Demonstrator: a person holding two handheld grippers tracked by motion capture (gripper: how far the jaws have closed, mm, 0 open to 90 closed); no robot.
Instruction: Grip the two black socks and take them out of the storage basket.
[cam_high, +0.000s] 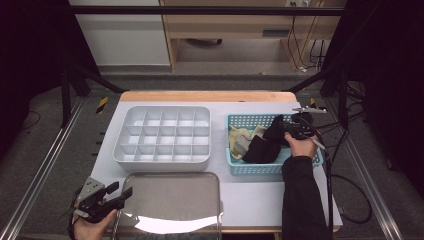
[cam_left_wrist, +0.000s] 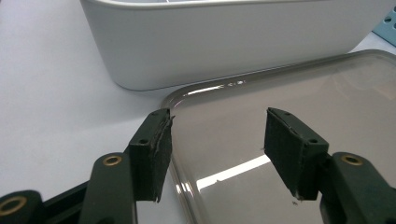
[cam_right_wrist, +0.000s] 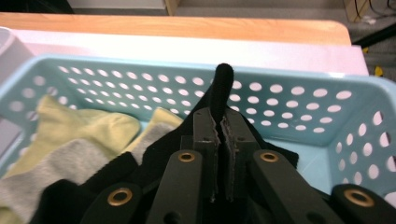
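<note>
black jaws of the right gripper (cam_right_wrist: 219, 135) clench a black sock (cam_high: 265, 145) in the blue basket (cam_high: 260, 169); left gripper (cam_high: 117, 194) waits released; divided organizer (cam_high: 162, 159) has no socks yet.

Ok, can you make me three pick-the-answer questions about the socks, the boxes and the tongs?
1. Where are the socks?
A. In the blue basket
B. On the metal tray
C. In the white box

2. What colour is the sock that the right tongs pinch?
A. Yellow
B. Black
C. Red

3. How are the left tongs?
A. Shut on a sock
B. Open, holding nothing
C. Shut on the tray

Answers:
1 A: the socks lie in the blue basket.
2 B: the right tongs are shut on a black sock.
3 B: the left tongs gape over the metal tray, beside the white box.
</note>
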